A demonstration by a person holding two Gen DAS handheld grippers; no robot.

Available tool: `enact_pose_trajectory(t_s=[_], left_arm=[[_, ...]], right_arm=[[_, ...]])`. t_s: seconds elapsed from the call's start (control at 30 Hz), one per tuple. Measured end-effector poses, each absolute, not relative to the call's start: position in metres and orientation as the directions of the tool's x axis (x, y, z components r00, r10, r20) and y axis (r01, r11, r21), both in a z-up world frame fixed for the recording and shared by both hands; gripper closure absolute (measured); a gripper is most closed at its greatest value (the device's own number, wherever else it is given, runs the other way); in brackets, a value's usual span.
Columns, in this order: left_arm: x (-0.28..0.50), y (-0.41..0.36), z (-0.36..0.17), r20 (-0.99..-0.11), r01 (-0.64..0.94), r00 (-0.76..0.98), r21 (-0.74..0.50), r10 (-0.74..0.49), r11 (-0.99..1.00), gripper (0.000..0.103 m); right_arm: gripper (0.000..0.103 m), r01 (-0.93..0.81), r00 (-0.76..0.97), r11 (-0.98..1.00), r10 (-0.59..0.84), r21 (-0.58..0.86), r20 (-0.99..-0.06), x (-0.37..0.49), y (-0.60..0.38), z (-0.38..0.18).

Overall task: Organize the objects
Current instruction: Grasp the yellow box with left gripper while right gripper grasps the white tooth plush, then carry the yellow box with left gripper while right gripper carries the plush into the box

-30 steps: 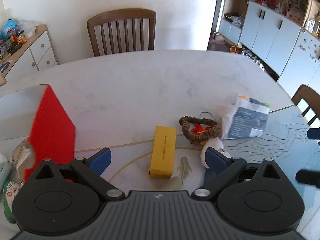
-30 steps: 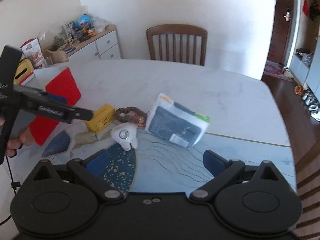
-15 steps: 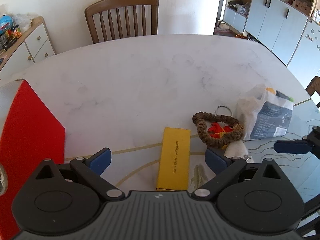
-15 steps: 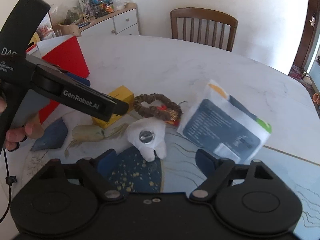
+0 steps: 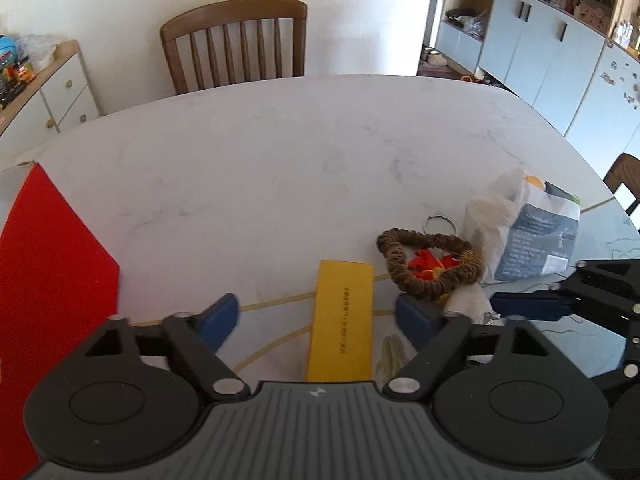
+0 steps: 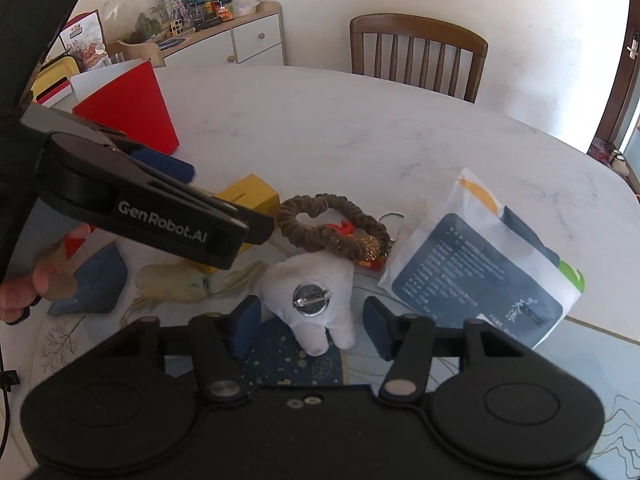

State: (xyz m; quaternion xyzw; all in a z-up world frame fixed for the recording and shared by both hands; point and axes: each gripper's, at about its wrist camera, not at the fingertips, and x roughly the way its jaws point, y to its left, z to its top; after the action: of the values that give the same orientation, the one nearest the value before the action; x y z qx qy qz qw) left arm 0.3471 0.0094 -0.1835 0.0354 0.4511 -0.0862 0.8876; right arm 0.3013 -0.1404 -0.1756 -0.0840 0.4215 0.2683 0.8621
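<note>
The left gripper (image 5: pixel 316 320) hangs over the yellow box (image 5: pixel 342 320), its jaws closing with the box between them but clear of both pads. The right gripper (image 6: pixel 310 326) straddles the white plush toy (image 6: pixel 316 300), jaws closing too, pads near its sides but not yet pressing.

To do this well, I judge each gripper should stay put while the jaws finish closing: the box taken squarely across its narrow width, the toy squeezed around its soft middle, not its feet.

On the white table (image 5: pixel 280 152), largest first: one red folder (image 5: pixel 44 300), one printed pouch (image 6: pixel 480 264), one yellow box, one plush toy, one brown braided ring (image 6: pixel 332 228), one pale squid-like toy (image 6: pixel 172 282), one small metal ring (image 5: pixel 439 224).
</note>
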Motion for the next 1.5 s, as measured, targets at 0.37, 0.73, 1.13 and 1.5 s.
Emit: enact_pose_trajectory(t_s=[0.37, 0.73, 1.13, 1.5], left_arm=[[0.341, -0.006, -0.18, -0.811, 0.27, 0.567, 0.017, -0.144, 0.963, 0.071], [0.328, -0.002, -0.172, -0.81, 0.279, 0.563, 0.003, -0.162, 0.96, 0.074], [0.305, 0.019, -0.143, -0.792, 0.246, 0.58, -0.053, -0.191, 0.968, 0.074], [0.267, 0.046, -0.09, -0.766, 0.276, 0.602, -0.068, -0.227, 0.959, 0.074]], right_arm=[[0.058, -0.531, 0.516, 0.846, 0.375, 0.056, -0.77, 0.297, -0.141, -0.173], [0.059, -0.531, 0.502, 0.843, 0.392, 0.083, -0.771, 0.275, -0.147, -0.159], [0.059, -0.525, 0.515, 0.846, 0.401, 0.091, -0.758, 0.241, -0.166, -0.13], [0.059, -0.53, 0.552, 0.844, 0.416, 0.08, -0.723, 0.212, -0.157, -0.082]])
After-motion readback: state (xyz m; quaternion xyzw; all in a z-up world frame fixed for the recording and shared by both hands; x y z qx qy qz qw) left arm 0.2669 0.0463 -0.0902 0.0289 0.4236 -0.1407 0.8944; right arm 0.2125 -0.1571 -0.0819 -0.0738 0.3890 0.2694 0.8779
